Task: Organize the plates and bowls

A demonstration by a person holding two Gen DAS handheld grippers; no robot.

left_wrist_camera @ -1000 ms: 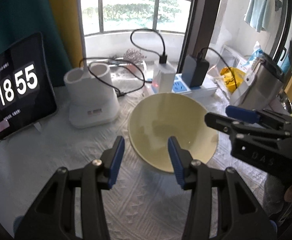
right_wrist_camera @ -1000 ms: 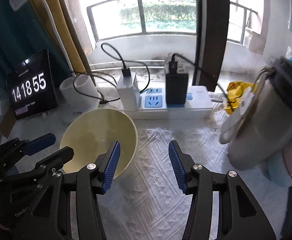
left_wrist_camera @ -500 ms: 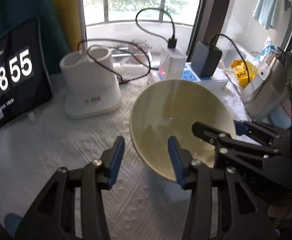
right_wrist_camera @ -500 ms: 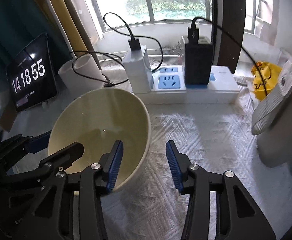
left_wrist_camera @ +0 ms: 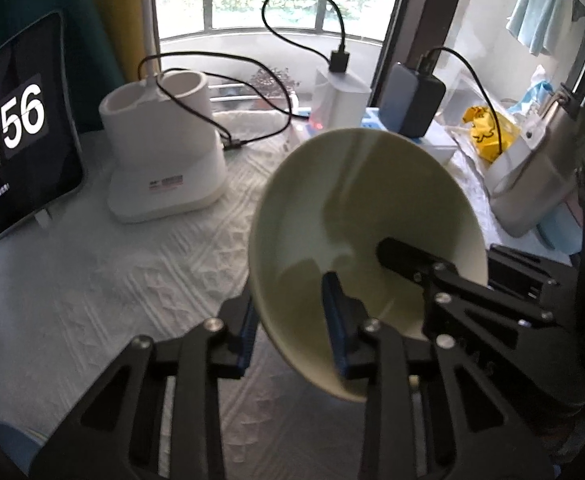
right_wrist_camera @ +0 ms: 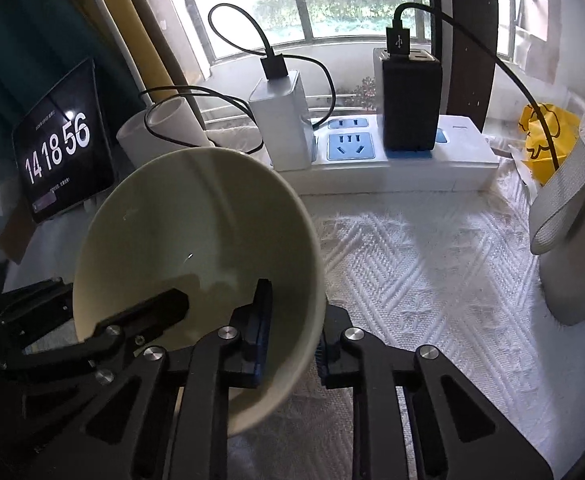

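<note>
Bowl (left_wrist_camera: 356, 208) rim sits between both grippers' closing jaws.

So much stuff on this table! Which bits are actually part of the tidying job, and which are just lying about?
Part of the job:
- cream bowl
- left gripper, closing on its rim
- right gripper, closing on its rim

Just lying about:
- clock tablet
- power strip
- white charger
- black charger
- white holder
- yellow bag

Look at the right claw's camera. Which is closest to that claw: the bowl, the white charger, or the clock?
1. Bowl: its rim sits between the closing right claw fingers, on the left.
2. White charger: farther back, near the middle.
3. Clock: farthest, far left.
</note>
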